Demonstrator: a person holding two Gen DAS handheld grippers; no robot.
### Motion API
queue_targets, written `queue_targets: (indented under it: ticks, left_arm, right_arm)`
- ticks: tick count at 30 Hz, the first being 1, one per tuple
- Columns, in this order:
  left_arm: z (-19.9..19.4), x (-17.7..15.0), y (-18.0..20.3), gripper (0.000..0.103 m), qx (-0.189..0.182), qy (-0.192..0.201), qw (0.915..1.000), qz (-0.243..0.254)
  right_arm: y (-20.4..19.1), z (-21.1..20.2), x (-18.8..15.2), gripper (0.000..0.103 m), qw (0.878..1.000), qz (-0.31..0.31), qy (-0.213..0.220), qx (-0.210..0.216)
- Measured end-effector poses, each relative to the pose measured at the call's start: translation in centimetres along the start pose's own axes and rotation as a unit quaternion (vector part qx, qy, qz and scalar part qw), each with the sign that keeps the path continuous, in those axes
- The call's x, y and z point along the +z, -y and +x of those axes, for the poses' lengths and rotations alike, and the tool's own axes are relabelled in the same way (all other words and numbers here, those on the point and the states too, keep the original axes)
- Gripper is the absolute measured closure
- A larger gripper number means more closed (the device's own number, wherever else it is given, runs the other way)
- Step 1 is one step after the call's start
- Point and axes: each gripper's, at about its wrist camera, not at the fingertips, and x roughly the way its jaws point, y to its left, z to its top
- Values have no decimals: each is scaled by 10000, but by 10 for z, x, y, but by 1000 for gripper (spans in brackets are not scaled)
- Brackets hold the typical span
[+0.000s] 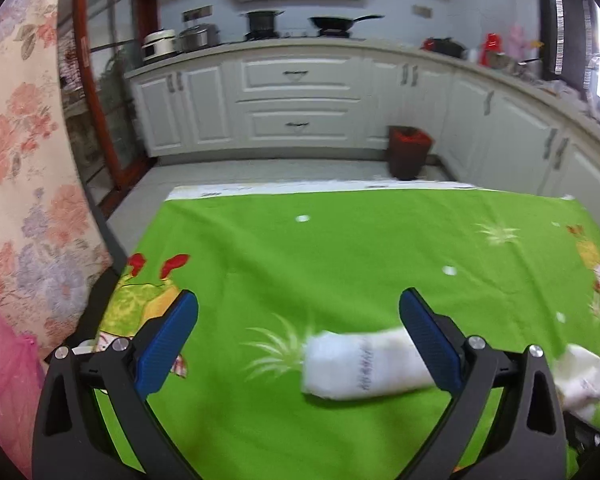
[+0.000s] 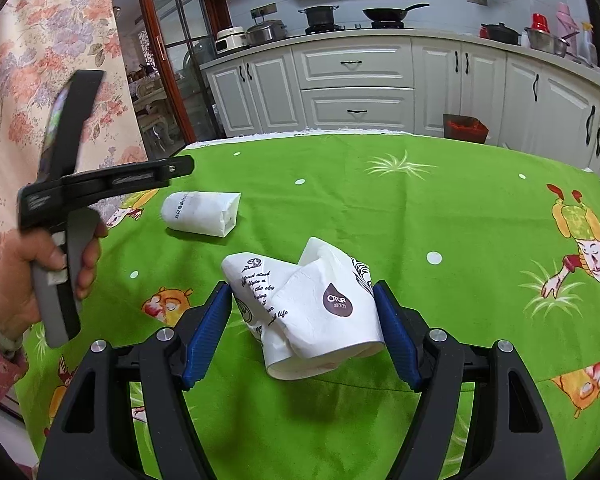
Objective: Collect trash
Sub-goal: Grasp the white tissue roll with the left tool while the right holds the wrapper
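Note:
Two crushed white paper cups lie on the green tablecloth [image 2: 380, 208]. One printed cup [image 2: 312, 312] sits between the blue pads of my right gripper [image 2: 303, 304], which is open around it; contact is unclear. The other flattened cup [image 2: 200, 213] lies farther left; in the left wrist view this cup [image 1: 360, 364] lies just inside the right finger of my open left gripper [image 1: 299, 310], which hovers above the table. The left gripper's body shows in the right wrist view [image 2: 80, 188], held in a hand. The printed cup also shows at the left wrist view's right edge [image 1: 580, 376].
A dark bin with a red liner [image 1: 408, 152] stands on the floor beyond the table, also seen in the right wrist view [image 2: 464, 128]. White kitchen cabinets [image 2: 356, 84] run behind. A floral curtain [image 1: 16, 160] hangs left, with a pink bag [image 1: 4, 380] below it.

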Motion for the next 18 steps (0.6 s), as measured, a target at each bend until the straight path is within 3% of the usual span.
queue_targets:
  ticks: [3, 9, 18]
  left_arm:
    - [-11, -12, 11, 6, -8, -27, 9991, 413]
    - [-14, -36, 22, 6, -6, -187, 9970, 750]
    - [21, -30, 39, 12, -114, -268, 9968, 742]
  right_arm:
    - [3, 1, 0, 34, 10000, 80, 6, -18]
    - [1, 5, 1, 34, 9999, 145, 1, -31]
    - [9, 6, 6, 34, 9995, 302, 9, -56]
